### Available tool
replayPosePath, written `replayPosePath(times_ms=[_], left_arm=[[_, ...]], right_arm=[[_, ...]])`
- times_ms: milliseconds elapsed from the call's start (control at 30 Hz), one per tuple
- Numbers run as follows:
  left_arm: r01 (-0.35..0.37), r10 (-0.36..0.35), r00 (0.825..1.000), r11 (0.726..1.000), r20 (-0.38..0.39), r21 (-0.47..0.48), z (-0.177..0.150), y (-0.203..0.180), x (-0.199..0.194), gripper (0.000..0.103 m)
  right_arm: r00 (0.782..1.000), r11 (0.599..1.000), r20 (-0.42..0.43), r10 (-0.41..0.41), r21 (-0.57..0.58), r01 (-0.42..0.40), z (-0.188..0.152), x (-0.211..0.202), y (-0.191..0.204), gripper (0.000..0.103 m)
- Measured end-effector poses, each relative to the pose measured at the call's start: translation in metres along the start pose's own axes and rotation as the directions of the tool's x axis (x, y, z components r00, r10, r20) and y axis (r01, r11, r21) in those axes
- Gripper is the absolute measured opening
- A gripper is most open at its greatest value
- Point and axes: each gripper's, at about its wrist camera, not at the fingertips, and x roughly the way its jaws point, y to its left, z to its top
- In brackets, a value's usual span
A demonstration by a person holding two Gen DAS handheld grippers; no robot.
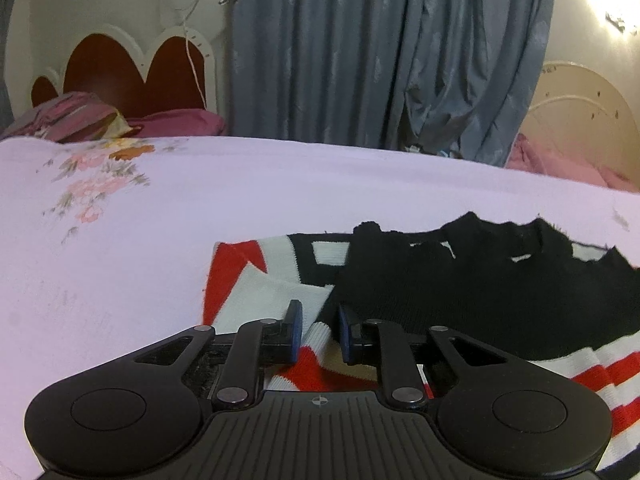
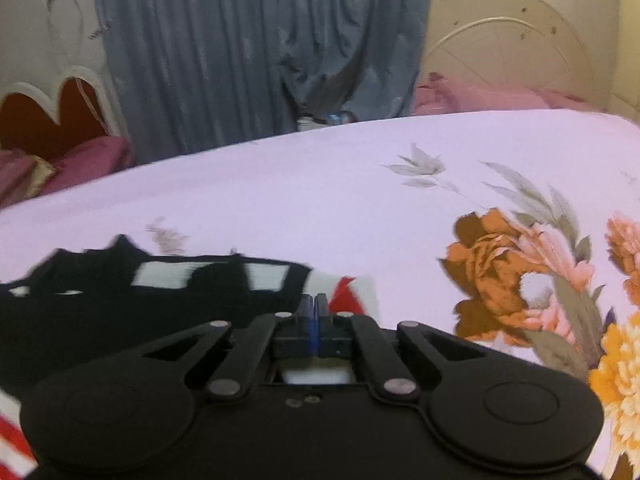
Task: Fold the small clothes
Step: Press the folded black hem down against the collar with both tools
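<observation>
Sweater, black with red-white stripes, lies rumpled; left hand-held gripper pinches its cuff, right hand-held gripper closed.

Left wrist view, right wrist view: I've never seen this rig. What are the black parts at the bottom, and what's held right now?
A person holds a two-finger gripper in each hand. A fisheye camera on each looks forward along its fingers, so the black parts are the grippers themselves. A black, white and red sweater lies on the floral bed sheet. In the left wrist view, the left gripper is closed narrow on a fold of the sweater's striped edge, apparently pinching it. In the right wrist view, the right gripper is shut at the sweater's other end; whether it holds fabric isn't visible.
</observation>
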Motion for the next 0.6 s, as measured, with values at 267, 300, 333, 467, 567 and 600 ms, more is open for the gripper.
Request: replayPosePath(times_ms=[267, 300, 333, 467, 567, 600], left_arm=[[0.043, -0.043, 0.999, 0.997, -0.008, 0.06, -0.001, -0.01, -0.015, 0.019], [0.035, -0.034, 0.999, 0.998, -0.014, 0.058, -0.003, -0.009, -0.013, 0.019], [0.028, -0.028, 1.0, 0.998, -0.015, 0.052, -0.004, -0.009, -0.012, 0.019], [0.029, -0.028, 0.999, 0.998, -0.018, 0.064, -0.006, -0.011, -0.014, 0.019], [0.077, -0.076, 0.997, 0.996, -0.031, 0.039, -0.007, -0.009, -0.019, 0.019], [0.09, -0.089, 0.995, 0.995, -0.043, 0.036, -0.008, -0.009, -0.019, 0.019]], right_arm=[[0.998, 0.998, -0.032, 0.053, -0.027, -0.053, -0.005, -0.006, 0.004, 0.039], [0.998, 0.998, -0.033, 0.056, -0.026, -0.057, -0.007, -0.007, 0.005, 0.04], [0.997, 0.998, -0.038, 0.062, -0.025, -0.063, -0.009, -0.007, 0.007, 0.037], [0.996, 0.993, -0.031, 0.084, -0.077, -0.086, -0.011, -0.013, 0.023, 0.014], [0.99, 0.99, -0.056, 0.132, -0.044, -0.135, -0.009, -0.013, 0.02, 0.034], [0.99, 0.99, -0.054, 0.131, -0.048, -0.134, -0.01, -0.014, 0.02, 0.04]])
